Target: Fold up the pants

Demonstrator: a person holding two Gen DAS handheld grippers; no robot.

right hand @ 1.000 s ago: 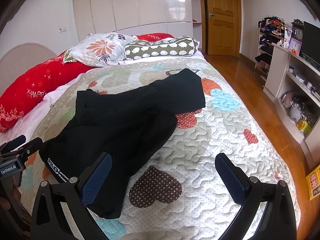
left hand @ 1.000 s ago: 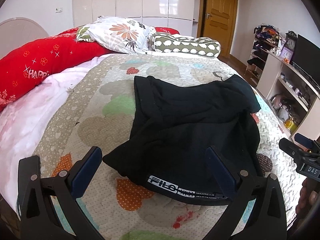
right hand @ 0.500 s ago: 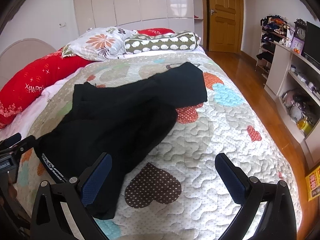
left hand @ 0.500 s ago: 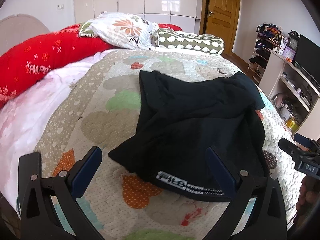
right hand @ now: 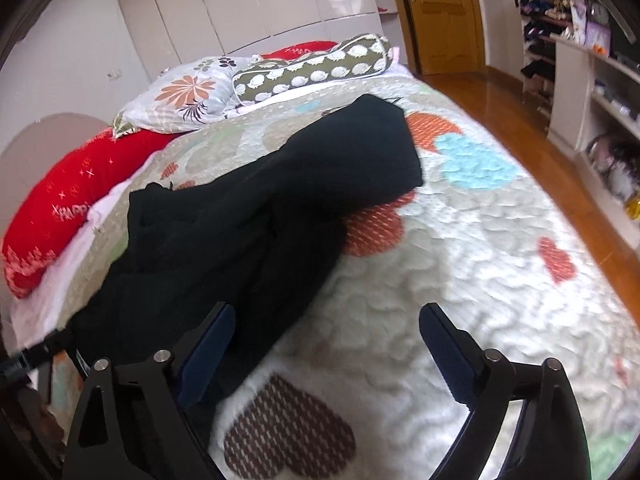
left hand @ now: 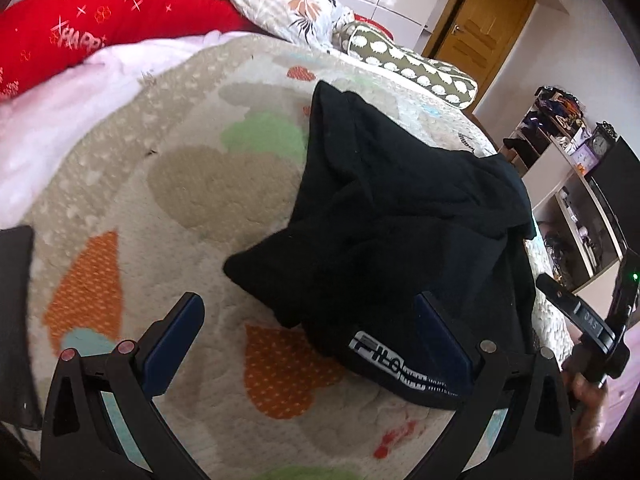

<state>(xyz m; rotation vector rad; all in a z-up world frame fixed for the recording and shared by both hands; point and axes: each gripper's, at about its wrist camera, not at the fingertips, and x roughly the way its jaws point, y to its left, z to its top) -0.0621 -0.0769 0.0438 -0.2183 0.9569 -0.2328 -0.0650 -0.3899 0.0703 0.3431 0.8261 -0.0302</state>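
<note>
Black pants (left hand: 392, 216) lie crumpled on the quilted bed, the waistband with white lettering (left hand: 396, 368) nearest me. My left gripper (left hand: 308, 332) is open and empty, low over the waistband end, its right finger (left hand: 440, 340) over the band. My right gripper (right hand: 324, 344) is open and empty, over the pants' near right edge; its left finger (right hand: 208, 348) overlaps the black cloth (right hand: 248, 220). One leg reaches toward the pillows (right hand: 360, 148). The right gripper's body also shows in the left wrist view (left hand: 580, 320).
The quilt (right hand: 460, 264) with heart patches covers the bed. A red bolster (left hand: 100, 28), a floral pillow (right hand: 180, 100) and a spotted bolster (right hand: 316, 68) lie at the head. Shelves (right hand: 592, 92) and wooden floor (right hand: 520, 128) are to the right; a door (right hand: 440, 12) stands behind.
Both grippers have moved down and closer to the pants' near end and tilted. The pants have not moved. Both stay open.
</note>
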